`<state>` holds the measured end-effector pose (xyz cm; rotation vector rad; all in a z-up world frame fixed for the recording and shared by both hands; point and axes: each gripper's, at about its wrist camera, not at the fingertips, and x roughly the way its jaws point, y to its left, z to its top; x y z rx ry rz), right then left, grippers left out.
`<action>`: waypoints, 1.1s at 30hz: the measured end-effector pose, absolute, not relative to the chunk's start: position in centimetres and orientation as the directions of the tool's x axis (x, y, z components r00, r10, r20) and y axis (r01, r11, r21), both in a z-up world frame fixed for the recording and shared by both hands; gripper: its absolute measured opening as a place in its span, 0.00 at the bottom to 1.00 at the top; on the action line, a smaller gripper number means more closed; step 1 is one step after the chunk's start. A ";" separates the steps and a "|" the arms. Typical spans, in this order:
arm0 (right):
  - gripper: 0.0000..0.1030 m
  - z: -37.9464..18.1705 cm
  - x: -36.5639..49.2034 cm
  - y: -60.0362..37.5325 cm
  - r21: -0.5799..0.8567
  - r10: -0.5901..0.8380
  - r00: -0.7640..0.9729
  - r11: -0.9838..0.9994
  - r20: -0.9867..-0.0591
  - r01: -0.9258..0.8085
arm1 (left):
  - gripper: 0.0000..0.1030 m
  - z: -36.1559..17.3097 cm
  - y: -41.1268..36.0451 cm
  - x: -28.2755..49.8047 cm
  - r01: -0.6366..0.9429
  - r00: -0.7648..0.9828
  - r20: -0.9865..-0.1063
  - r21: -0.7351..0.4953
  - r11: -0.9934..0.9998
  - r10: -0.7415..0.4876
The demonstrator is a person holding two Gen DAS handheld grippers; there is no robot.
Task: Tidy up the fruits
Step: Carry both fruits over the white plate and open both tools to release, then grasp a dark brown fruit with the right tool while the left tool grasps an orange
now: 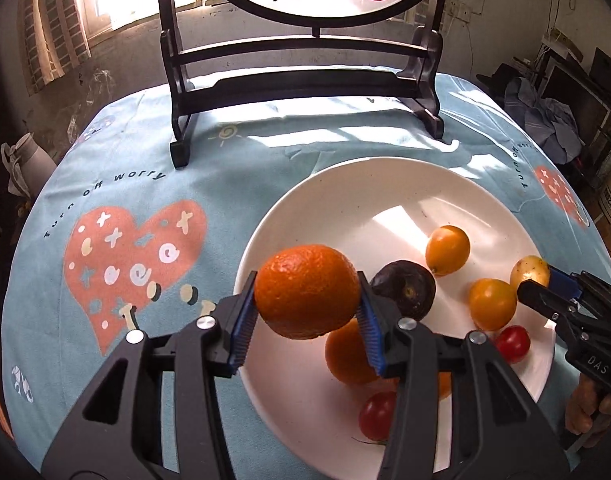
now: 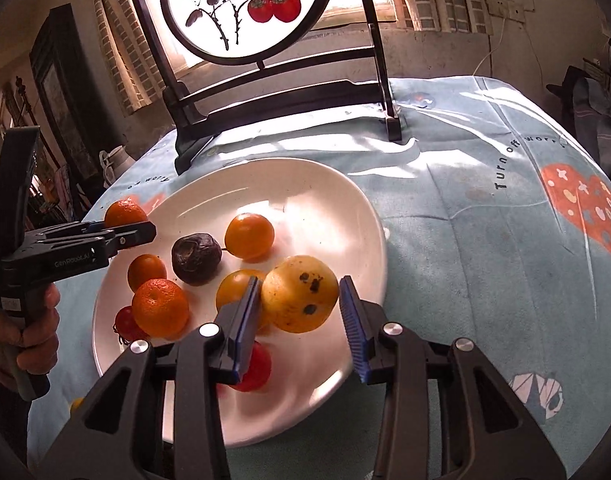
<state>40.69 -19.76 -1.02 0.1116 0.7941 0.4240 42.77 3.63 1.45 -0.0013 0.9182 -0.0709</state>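
Note:
A white plate point(image 1: 345, 200) point(image 2: 305, 184) holds a dark passion fruit point(image 1: 405, 288) point(image 2: 195, 258), yellow-orange round fruits point(image 1: 447, 250), mandarins point(image 2: 159, 306) and red cherry tomatoes point(image 1: 513, 342) point(image 2: 253, 368). An orange point(image 1: 307, 290) point(image 2: 124, 212) sits between the pad tips of my left gripper point(image 1: 307, 280) point(image 2: 145, 232), over the plate's left rim; the jaws stand as wide as the fruit and I see no squeeze. My right gripper point(image 2: 301, 280) point(image 1: 535, 284) brackets a spotted yellow fruit point(image 2: 299, 294) point(image 1: 530, 270) at the plate's right side, with a sliver of gap at its right pad.
A dark wooden stand point(image 1: 301, 80) point(image 2: 265, 92) with a round painted screen rises behind the plate. The blue tablecloth point(image 1: 145, 168) point(image 2: 485, 240) with pink hearts covers the round table. A hand point(image 2: 21, 340) grips the left tool's handle. Clutter lies beyond the table's edges.

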 end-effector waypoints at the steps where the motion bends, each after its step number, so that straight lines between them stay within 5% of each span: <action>1: 0.44 -0.7 40.4 -19.9 0.259 0.416 0.627 0.908 -0.658 -0.330 | 0.68 1.9 3.7 42.4 0.056 0.625 -0.778 -0.031 0.998 -0.059; 2: 0.44 -0.2 40.1 -20.0 0.264 0.422 0.632 0.905 -0.649 -0.334 | 0.76 2.5 3.8 41.5 0.048 0.655 -0.754 -0.027 0.998 -0.052; 12: 0.45 1.2 33.2 -19.6 0.316 0.528 0.572 0.844 -0.627 -0.433 | 0.93 5.8 4.9 29.5 0.042 0.746 -0.663 -0.041 0.998 -0.058; 18: 0.45 -0.2 28.4 -17.1 0.277 0.560 0.488 0.798 -0.669 -0.536 | 0.94 2.2 5.5 23.6 0.040 0.746 -0.661 -0.079 0.996 -0.082; 24: 0.45 -0.5 24.9 -14.6 0.134 0.520 0.490 0.769 -0.700 -0.625 | 0.95 0.9 5.0 23.2 0.020 0.705 -0.708 -0.041 0.999 -0.044; 33: 0.45 -2.1 24.1 -13.2 0.101 0.489 0.425 0.737 -0.761 -0.668 | 0.95 0.6 5.3 23.4 -0.004 0.693 -0.721 -0.036 0.999 -0.023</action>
